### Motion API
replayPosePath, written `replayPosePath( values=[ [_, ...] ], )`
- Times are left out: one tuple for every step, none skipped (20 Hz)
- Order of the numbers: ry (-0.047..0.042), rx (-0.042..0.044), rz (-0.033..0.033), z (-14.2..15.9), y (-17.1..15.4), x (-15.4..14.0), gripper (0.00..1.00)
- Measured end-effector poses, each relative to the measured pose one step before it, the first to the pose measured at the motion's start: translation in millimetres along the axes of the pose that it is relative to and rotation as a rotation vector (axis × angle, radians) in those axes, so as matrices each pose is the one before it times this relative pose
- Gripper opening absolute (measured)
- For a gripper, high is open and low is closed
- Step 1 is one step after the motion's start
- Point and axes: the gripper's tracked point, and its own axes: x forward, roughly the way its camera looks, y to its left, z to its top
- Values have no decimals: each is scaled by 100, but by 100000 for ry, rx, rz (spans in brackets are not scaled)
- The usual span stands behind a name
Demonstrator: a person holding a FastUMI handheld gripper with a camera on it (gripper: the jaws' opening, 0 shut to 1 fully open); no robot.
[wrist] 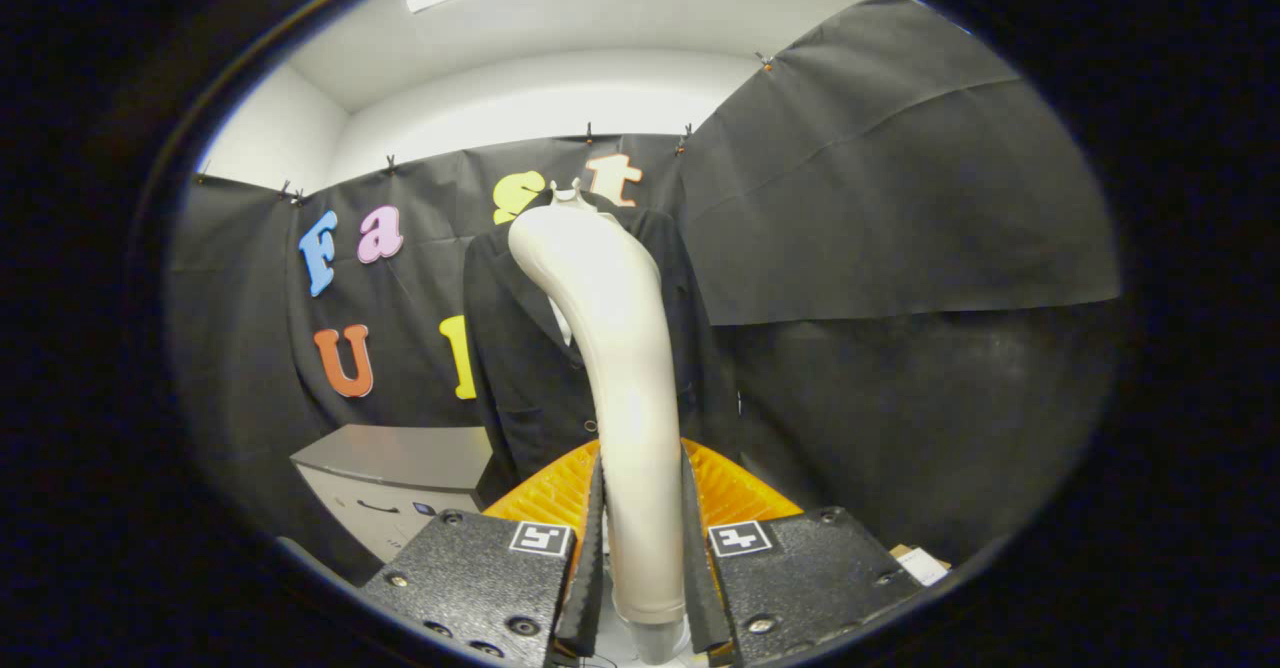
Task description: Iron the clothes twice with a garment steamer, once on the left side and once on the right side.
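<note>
Clothes, in the form of a dark jacket (520, 348), are hanging at the centre of the frame against the booth's black cloth wall (900, 248), with a pale hanger top (568, 191) peeking out above the collar and a strip of white showing between the lapels.

Going from left to right: in the upper left of the frame a white room wall (285, 133) is rising above the cloth, and clips are pinning the cloth's top edge along a line. In the lower left a grey cabinet (400, 478) is sitting just beside the jacket's lower left edge, with a dark handle on its front.

In the middle of the frame the garment steamer (620, 348), cream-coloured and curved, is standing up from the bottom and arching so that its head is lying over the jacket's upper chest, just below the collar. The gripper (645, 568) is clamping the steamer's handle low in the centre of the frame: both fingers are pressing against the handle's sides, closed to the handle's width. Ribbed orange parts are fanning out behind the fingers on either side, and square black-and-white markers are sitting on the gripper's two dark blocks.

To the right, the black cloth is hanging in a large overlapping sheet with creases across the upper right. In the lower right a small cardboard-coloured item (920, 563) is sitting past the right block; I cannot tell what it is.
</note>
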Motion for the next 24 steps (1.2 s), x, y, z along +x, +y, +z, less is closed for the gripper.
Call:
replayPosePath(
  values=[
    [220, -525, 1270, 31, -1083, -100, 37],
    [322, -597, 1186, -7, -821, 5, 37],
    [136, -559, 1584, -78, -775, 26, 37],
    [459, -713, 1735, -153, -604, 70, 37],
    [491, -346, 2095, -273, -348, 216, 37],
    [1065, 5, 2410, -436, -134, 256, 37],
    [857, 340, 1791, -258, -83, 184, 37],
    [438, 570, 1503, -191, -55, -8, 37],
    [30, 218, 779, 50, -209, 60, 37],
    [29, 114, 326, 114, -109, 49, 37],
    [-471, 704, 689, 193, 119, -9, 37],
    [-759, 747, 487, 472, 169, -136, 37],
    [-1442, 465, 173, 583, 94, -122, 37],
    [-1269, 27, -480, 523, 33, 61, 37],
    [-1049, -312, -494, 407, 104, 5, 37],
    [-1069, -159, -696, 444, 204, 17, 37],
    [-1199, -428, -631, 397, 405, -20, 37],
    [-963, -232, -507, 296, 286, 0, 37],
    [-575, -245, -360, 224, 333, 63, 37],
    [-502, 63, -190, 175, 373, 22, 37],
    [66, -86, -521, -22, 311, 164, 37],
    [292, 40, -365, -213, 247, 146, 37],
    [588, 191, -675, -122, 254, 134, 37],
    [585, 116, -579, -335, 243, 208, 37]
  ],
)
